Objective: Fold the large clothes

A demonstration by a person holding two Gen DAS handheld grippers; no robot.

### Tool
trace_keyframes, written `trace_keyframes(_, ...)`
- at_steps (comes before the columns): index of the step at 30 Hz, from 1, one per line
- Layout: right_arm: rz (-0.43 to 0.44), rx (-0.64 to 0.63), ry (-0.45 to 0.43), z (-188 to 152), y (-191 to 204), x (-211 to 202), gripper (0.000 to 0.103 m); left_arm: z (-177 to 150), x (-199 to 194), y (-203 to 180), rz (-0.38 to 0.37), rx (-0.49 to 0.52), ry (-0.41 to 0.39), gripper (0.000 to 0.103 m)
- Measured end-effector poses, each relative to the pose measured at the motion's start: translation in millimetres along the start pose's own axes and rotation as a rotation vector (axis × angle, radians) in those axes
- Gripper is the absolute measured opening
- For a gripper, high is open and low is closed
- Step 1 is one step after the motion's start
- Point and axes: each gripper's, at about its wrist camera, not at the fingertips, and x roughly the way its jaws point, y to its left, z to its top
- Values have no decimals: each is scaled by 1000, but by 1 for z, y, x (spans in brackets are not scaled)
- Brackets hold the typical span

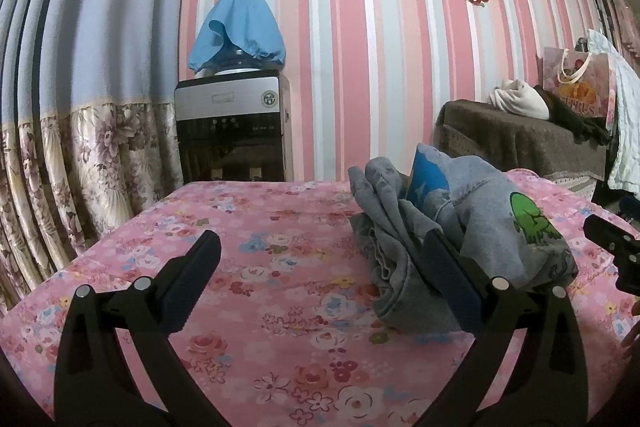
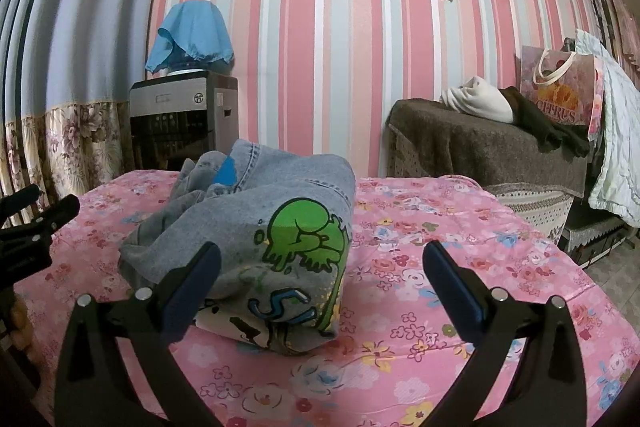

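A grey denim garment (image 1: 472, 227) with a green cartoon print lies crumpled in a heap on the pink floral bed cover (image 1: 256, 267). In the right wrist view the garment (image 2: 256, 239) sits straight ahead, print facing me. My left gripper (image 1: 320, 267) is open and empty, just left of the heap; its right finger overlaps the cloth's edge. My right gripper (image 2: 320, 267) is open and empty, close in front of the heap's right side. The right gripper also shows at the edge of the left wrist view (image 1: 612, 247), and the left gripper in the right wrist view (image 2: 36, 227).
A water dispenser (image 1: 232, 123) with a blue cloth over its bottle stands behind the bed against the striped wall. A brown-covered cabinet (image 2: 488, 151) with folded cloths and a gift bag (image 2: 560, 99) stands to the right. Flowered curtains (image 1: 80, 155) hang at the left.
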Motion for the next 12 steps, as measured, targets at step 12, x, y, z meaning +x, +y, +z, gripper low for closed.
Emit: trace_keyframes(12,3,6,-3,0,-1,1,101,0,2,-3,-6,12,22,100)
